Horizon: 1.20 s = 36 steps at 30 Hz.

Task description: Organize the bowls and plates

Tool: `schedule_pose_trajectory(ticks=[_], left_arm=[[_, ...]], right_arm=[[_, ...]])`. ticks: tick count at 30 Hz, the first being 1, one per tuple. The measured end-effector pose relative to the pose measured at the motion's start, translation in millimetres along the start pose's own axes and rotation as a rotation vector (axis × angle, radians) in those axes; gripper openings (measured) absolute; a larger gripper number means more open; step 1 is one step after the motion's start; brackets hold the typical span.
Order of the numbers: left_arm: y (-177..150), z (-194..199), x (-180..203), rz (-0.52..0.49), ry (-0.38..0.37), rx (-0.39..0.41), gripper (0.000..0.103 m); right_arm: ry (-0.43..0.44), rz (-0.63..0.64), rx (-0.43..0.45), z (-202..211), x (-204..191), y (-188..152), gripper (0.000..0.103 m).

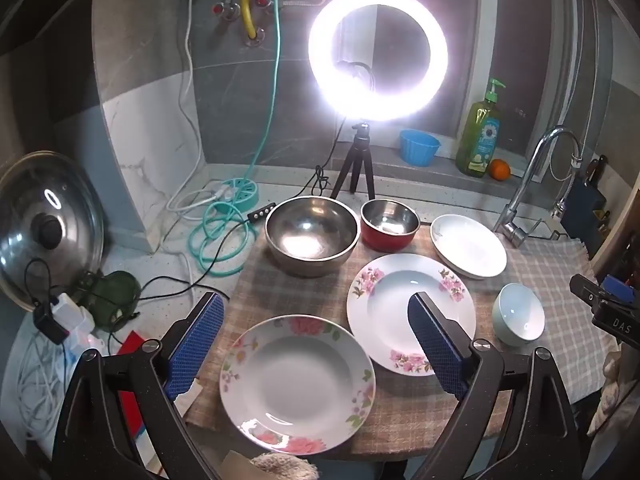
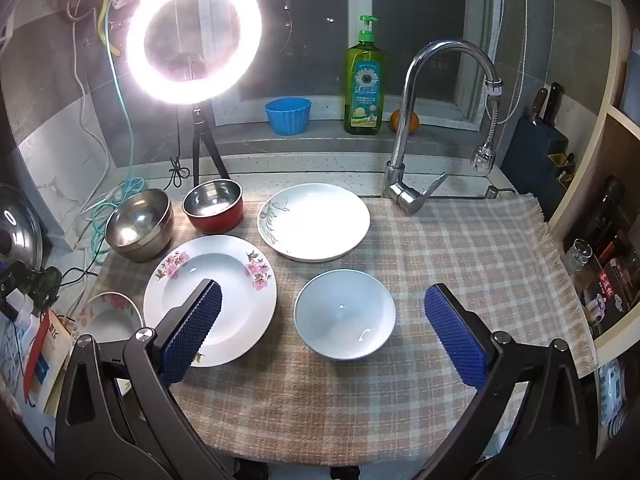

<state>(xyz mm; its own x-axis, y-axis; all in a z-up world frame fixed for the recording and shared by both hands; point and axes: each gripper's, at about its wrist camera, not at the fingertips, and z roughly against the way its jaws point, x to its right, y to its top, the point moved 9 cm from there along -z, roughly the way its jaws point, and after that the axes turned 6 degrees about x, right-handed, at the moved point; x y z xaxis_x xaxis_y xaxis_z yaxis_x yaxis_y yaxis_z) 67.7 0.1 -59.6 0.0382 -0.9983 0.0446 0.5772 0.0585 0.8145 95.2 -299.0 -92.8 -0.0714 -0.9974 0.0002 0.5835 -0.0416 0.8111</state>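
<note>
**Both grippers wide, nothing held**

Left gripper [image 1: 316,332] spread apart above rose plate [image 1: 297,384], lower centre. Right gripper [image 2: 322,320] likewise gaping over pale bowl [image 2: 345,314], mid-frame. Farther up: pink-blossom plate [image 2: 224,276], white plate [image 2: 314,222], steel bowl [image 2: 140,224], red bowl [image 2: 214,206].

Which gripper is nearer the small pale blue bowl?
Right. The right gripper hovers open around the pale blue bowl; the left gripper hangs over the floral plates beside it.
</note>
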Motion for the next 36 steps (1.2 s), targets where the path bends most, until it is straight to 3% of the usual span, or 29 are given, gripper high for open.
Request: schedule_pose_trajectory(ticks=[36], left_arm=[[5,-6,10,0.000,-0.013,0.009,0.094]], right_arm=[[-0.006,-0.010,0.001,-3,9,3,0.103]])
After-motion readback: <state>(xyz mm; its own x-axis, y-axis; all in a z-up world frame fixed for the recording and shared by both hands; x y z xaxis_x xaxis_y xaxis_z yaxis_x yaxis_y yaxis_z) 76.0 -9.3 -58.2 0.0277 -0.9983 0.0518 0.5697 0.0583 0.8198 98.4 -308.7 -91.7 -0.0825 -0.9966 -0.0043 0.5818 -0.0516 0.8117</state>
